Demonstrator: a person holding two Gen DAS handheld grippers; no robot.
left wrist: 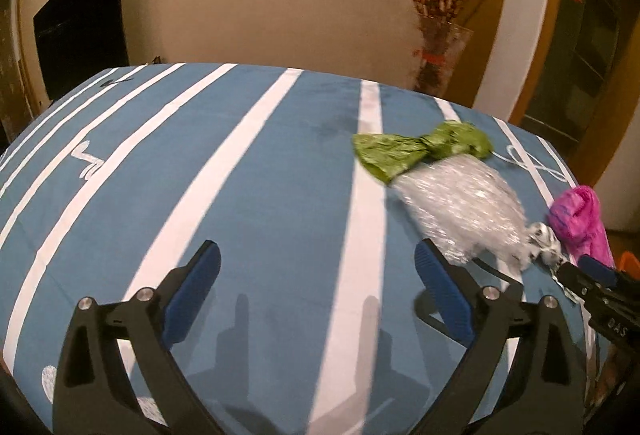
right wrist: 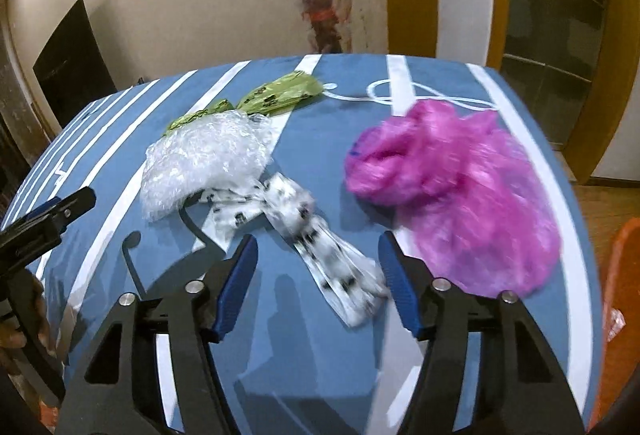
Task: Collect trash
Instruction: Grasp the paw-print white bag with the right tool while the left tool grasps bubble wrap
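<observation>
Lying between the spread right gripper [right wrist: 318, 277] fingers: printed white wrapper [right wrist: 320, 239], long axis diagonal.
Left gripper [left wrist: 318, 277], also spread and empty, sits farther off.

Motion-blurred pink bag [right wrist: 460, 195]; orange object [right wrist: 620, 295] edge-cropped.

The left hand-held gripper [left wrist: 318, 267] hovers with its two blue-padded fingers [left wrist: 196, 291] spread wide apart and nothing between them. The right hand-held gripper [right wrist: 318, 263] (its tip also shows at the right edge of the left wrist view) is likewise spread wide, its jaws gripping nothing.
</observation>
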